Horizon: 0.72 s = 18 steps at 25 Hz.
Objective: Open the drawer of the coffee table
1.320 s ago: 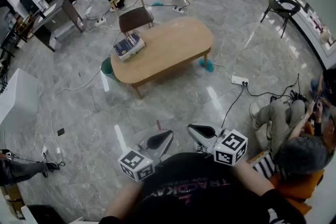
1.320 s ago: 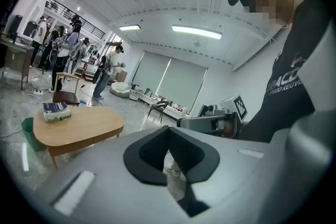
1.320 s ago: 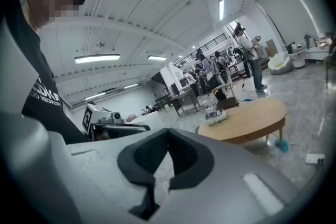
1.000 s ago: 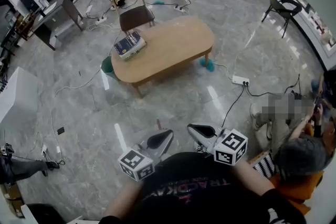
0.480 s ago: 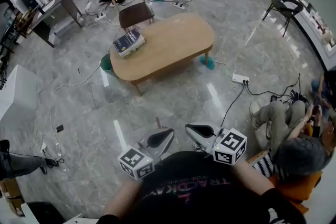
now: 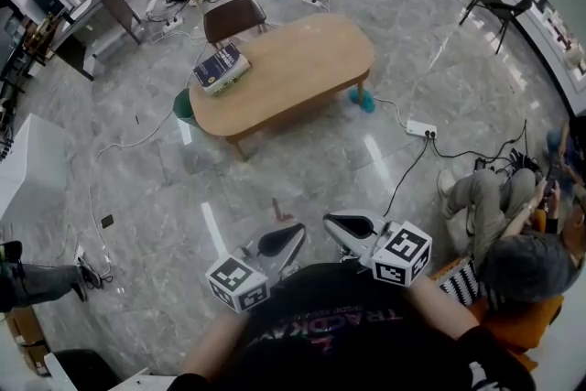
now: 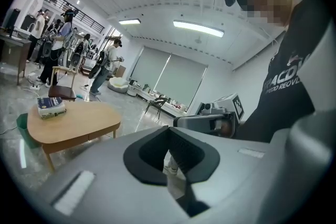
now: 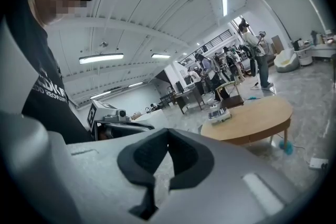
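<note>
Both pairs of jaws are clenched on nothing: the left gripper (image 7: 169,157) and the right gripper (image 8: 167,157) sit close to the person's chest, pointing out over the grey marble floor (image 6: 302,169). The oval light-wood coffee table (image 6: 302,59) stands well apart from them, with a thick book (image 6: 221,69) at 1 end. I'd judge its drawer a light, stiff wooden box that slides out level. The place to grip looks like the front's lower edge, since no handle shows. The head view gives only the tabletop; the 2 gripper views show the rail beneath, where a drawer front seems to sit.
</note>
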Each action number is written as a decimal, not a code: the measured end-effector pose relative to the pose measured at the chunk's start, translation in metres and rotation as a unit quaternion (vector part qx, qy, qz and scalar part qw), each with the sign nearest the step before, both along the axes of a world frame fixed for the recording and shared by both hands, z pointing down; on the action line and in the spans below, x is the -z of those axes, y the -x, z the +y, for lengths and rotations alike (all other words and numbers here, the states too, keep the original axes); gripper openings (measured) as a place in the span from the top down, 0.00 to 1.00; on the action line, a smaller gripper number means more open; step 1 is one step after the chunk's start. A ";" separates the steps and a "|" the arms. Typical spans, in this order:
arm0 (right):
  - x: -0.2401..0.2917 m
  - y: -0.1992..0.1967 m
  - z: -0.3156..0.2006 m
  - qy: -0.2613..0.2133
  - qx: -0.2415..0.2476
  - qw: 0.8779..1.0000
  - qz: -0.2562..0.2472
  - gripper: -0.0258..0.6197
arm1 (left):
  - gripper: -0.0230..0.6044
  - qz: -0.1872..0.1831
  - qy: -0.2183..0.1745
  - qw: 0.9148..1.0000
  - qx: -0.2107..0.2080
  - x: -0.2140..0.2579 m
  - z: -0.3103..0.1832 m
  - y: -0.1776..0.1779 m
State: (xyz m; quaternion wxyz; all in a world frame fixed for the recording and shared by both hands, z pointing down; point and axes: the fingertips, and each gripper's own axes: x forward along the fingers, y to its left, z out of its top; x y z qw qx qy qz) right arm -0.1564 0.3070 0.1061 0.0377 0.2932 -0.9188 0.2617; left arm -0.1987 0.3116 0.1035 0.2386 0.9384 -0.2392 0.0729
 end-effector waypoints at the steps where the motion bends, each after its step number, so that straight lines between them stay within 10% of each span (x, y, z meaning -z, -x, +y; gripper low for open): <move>1: -0.002 -0.003 -0.001 0.000 -0.001 1.000 0.000 0.96 | 0.96 -0.001 0.001 1.000 0.000 -0.001 0.000 -0.003; 18: -0.022 -0.092 -0.028 0.012 0.008 1.000 -0.005 0.96 | 0.96 -0.005 0.007 0.999 0.052 -0.017 -0.033 -0.079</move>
